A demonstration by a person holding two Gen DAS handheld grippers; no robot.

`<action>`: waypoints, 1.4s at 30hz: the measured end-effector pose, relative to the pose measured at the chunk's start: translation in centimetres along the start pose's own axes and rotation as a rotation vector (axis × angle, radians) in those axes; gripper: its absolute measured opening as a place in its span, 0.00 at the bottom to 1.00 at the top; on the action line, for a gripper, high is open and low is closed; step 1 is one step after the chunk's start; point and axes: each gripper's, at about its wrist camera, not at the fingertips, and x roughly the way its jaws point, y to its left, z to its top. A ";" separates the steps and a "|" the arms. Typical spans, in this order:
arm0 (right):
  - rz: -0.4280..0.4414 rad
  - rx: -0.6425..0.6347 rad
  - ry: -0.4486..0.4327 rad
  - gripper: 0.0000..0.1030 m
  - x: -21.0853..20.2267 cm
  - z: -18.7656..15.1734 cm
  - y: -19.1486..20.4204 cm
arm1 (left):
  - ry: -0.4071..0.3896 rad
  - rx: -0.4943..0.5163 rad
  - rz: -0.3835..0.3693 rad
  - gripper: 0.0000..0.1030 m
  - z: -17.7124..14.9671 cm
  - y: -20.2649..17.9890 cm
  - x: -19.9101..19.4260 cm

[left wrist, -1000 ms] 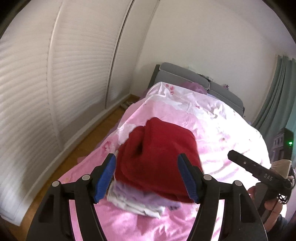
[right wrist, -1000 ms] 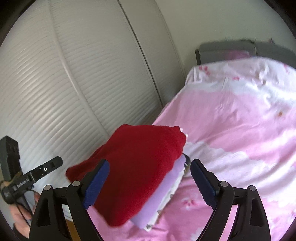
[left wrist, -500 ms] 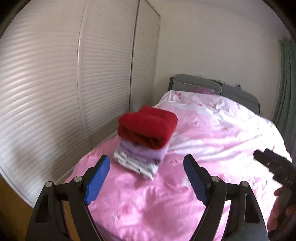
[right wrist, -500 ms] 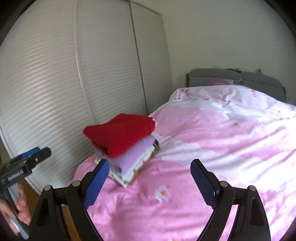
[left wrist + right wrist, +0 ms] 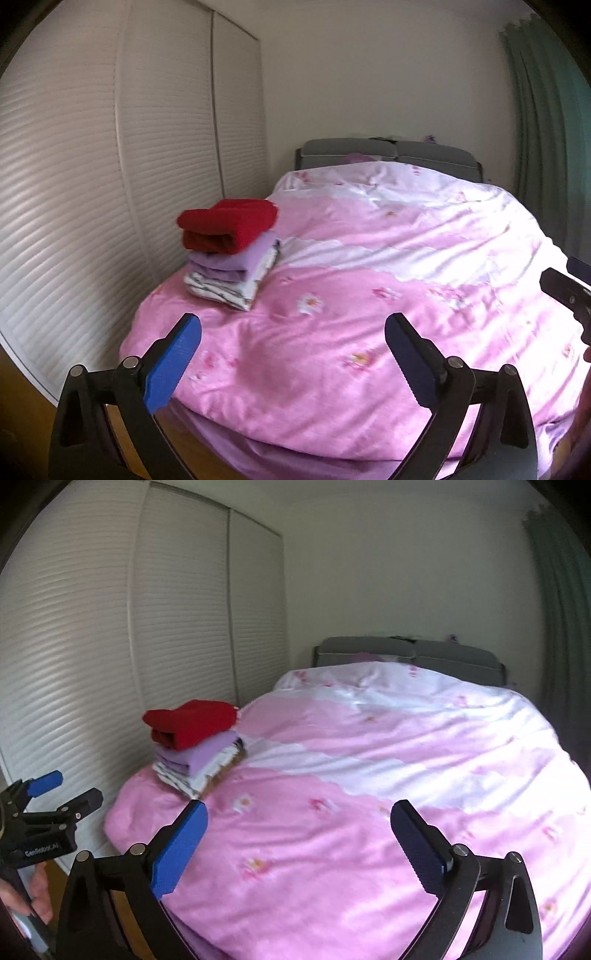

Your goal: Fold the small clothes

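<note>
A stack of folded clothes sits on the left near corner of the bed. A red garment lies on top, a lilac one under it, and a white patterned one at the bottom. The stack also shows in the right wrist view, with the red garment on top. My left gripper is open and empty, well back from the stack, above the foot of the bed. My right gripper is open and empty, also back from the stack. The left gripper shows at the left edge of the right wrist view.
The bed has a pink and white flowered duvet and a grey headboard. White slatted wardrobe doors run along the left. A green curtain hangs at the right. Wooden floor lies below the bed's left corner.
Both grippers have pulled back from the stack, which was close between the fingers a second ago and now sits farther off on the bed. The stack stays in place.
</note>
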 end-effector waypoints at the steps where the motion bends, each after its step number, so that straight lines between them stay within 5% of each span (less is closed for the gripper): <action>1: -0.019 0.005 0.001 0.99 -0.8 -0.5 -0.8 | -0.005 -0.001 -0.008 1.00 -0.2 -0.9 -0.4; 16: -0.284 0.092 -0.049 0.99 -8.9 -5.7 -10.4 | -0.032 0.063 -0.172 1.00 -1.9 -11.7 -1.4; 27: -0.301 0.145 -0.022 0.99 -9.2 -7.3 -14.0 | -0.054 0.096 -0.173 1.00 -3.0 -14.2 -1.0; 42: -0.304 0.138 0.000 0.99 -8.7 -7.8 -13.9 | -0.032 0.110 -0.194 1.00 -3.6 -13.9 -0.7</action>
